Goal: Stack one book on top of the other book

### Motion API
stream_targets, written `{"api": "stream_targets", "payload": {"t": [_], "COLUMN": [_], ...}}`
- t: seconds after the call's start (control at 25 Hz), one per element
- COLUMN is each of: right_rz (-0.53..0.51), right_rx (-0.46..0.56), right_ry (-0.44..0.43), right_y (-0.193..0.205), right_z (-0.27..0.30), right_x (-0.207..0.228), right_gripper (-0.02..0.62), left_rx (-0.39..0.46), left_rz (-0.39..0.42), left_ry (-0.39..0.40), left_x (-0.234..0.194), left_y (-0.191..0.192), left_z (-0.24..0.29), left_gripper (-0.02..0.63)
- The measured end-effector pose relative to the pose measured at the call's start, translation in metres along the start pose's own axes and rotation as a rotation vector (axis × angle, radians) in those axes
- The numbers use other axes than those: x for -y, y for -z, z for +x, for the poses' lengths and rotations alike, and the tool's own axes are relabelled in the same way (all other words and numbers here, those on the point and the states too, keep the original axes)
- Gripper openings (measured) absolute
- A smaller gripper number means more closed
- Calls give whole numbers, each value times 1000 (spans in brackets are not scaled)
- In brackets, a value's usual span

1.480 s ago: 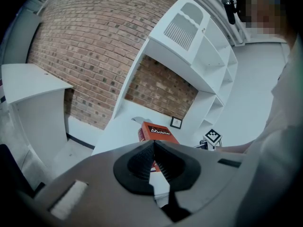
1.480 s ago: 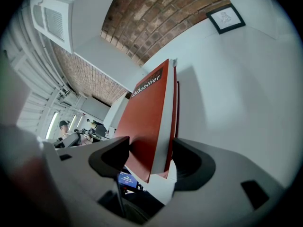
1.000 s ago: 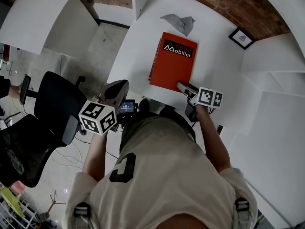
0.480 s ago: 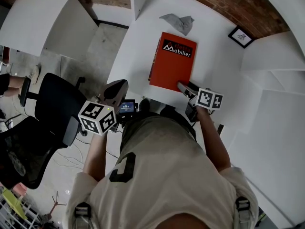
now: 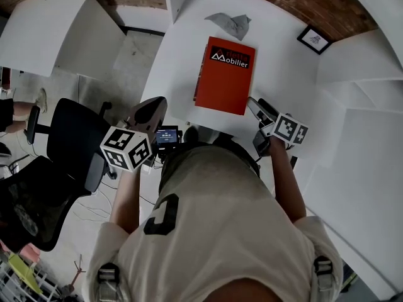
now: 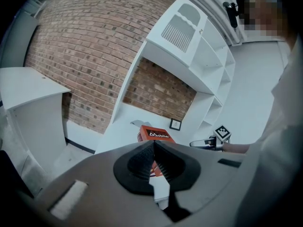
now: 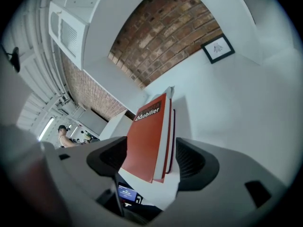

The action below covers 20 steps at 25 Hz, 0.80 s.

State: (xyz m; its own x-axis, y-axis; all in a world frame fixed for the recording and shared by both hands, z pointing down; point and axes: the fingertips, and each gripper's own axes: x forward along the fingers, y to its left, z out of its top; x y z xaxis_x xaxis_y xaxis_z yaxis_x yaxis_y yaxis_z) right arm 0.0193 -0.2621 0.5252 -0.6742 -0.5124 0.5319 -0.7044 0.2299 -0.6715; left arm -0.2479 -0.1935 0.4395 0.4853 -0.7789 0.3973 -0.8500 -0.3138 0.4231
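1. Jaws of the right gripper are opening, their pads clear of the red book; the left gripper has its jaws closed on nothing, off the book's near left.
2. A second ago the right gripper touched the book's near right corner; now it has drawn back; the book lies flat on the white table, a second book showing under it; the stack looks made.
3. On the cover's black band, "Mobilier" in white; the word above is unreadable.
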Motion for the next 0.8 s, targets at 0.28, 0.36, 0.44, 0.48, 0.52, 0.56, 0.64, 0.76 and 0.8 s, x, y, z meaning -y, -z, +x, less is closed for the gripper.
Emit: {"api": "stream_targets", "payload": {"t": [0.28,0.36,0.44,0.48,0.52,0.56,0.64,0.76,0.8], "right_rz": [-189,-232,-252,-255,-254,-250,-241,-237,-238], "right_rx": [48,75,100,108,114,117,116,110,106], "right_ry": [-52,-71,-97,-113,-129,-147,-180,-227,-244], "right_y": [-28,-35,-40,-40,-39,-36,-30,-20,-16], "right_z": [-10,-15,-21,-24,-27,-30,-37,-50,-53], "right_x": [-50,-68,-85,-93,-102,-109,-124,-139,-143], "right_gripper": [279,279,279,279,279,279,279,278,278], "left_rx": [21,25,24,22,19,15,10,10,12], "left_rz": [28,28,28,28,28,28,33,46,48], "left_ry": [31,40,49,53,57,61,69,84,87], "left_x": [12,14,15,14,14,13,14,18,20], "left_y": [-7,-8,-6,-5,-3,-1,1,3,4], "left_z": [0,-3,-5,-6,-7,-8,-9,-9,-9], "left_gripper": [3,3,3,3,3,3,3,3,3]}}
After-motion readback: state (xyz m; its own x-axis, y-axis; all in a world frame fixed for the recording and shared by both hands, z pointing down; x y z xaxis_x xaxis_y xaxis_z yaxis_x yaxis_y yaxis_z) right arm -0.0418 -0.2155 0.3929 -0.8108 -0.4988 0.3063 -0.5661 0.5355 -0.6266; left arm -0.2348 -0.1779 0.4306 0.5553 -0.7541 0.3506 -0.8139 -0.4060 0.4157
